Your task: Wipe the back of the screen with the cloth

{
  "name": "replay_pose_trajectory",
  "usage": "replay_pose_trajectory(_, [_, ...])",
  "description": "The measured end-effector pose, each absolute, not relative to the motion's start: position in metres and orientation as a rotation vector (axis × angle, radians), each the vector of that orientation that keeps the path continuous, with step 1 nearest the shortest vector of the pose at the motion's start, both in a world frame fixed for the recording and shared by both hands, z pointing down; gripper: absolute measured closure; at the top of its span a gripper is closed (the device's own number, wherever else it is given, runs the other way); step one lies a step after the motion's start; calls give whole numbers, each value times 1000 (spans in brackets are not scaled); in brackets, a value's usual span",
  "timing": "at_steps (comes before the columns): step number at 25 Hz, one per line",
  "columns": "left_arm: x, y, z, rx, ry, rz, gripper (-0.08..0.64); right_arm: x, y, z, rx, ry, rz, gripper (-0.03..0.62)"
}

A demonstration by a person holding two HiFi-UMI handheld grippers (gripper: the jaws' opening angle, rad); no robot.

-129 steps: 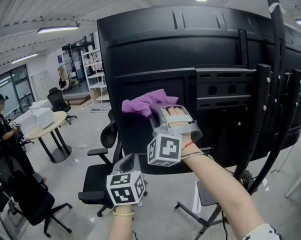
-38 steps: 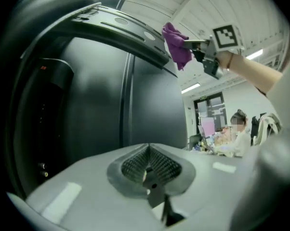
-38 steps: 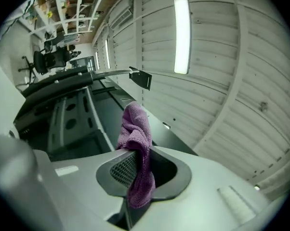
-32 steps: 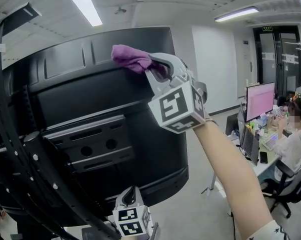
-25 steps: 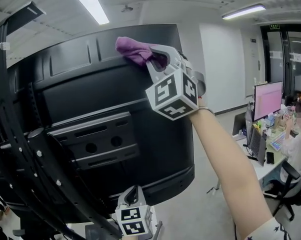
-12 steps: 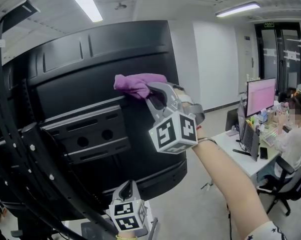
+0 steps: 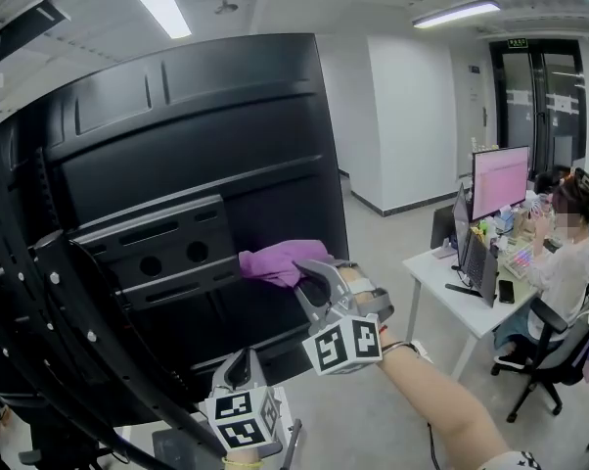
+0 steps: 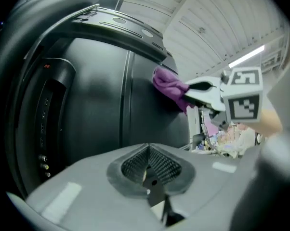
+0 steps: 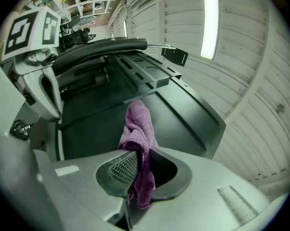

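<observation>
The cloth (image 7: 275,260), purple and bunched, is pressed to the back of the screen (image 7: 206,116), low on its right side, just beside the right end of the bracket (image 7: 143,253). The right hand-held gripper (image 7: 302,274) is clamped on the cloth, a fold hanging below its pads. The left hand-held gripper (image 7: 240,368) hangs under the screen's bottom edge, jaws together and empty, touching nothing.

Wiping looks well under way: this stroke seems to be running down the right side. The bottom strip is likely left; no dirt shows, so coverage can't be judged.

Over a second ago the cloth was at the top edge and half a second ago at mid-height; now it is lower.
</observation>
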State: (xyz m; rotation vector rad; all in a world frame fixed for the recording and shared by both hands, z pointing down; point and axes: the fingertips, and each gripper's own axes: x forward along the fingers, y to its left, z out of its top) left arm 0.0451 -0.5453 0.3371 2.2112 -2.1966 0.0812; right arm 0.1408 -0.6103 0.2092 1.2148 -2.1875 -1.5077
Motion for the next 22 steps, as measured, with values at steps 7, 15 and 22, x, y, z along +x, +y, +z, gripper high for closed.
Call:
replay_pose_trajectory(7, [37, -538, 349, 2178, -2221, 87, 552, 141, -609, 324, 1106, -2220, -1278, 548])
replay_pose_trajectory(15, [40, -532, 366, 2174, -2211, 137, 552, 137, -600, 386, 1043, -2233, -1146, 548])
replay_pose_trajectory(22, [52, -520, 366, 2226, -2179, 103, 552, 157, -577, 357, 1248, -2627, -817, 546])
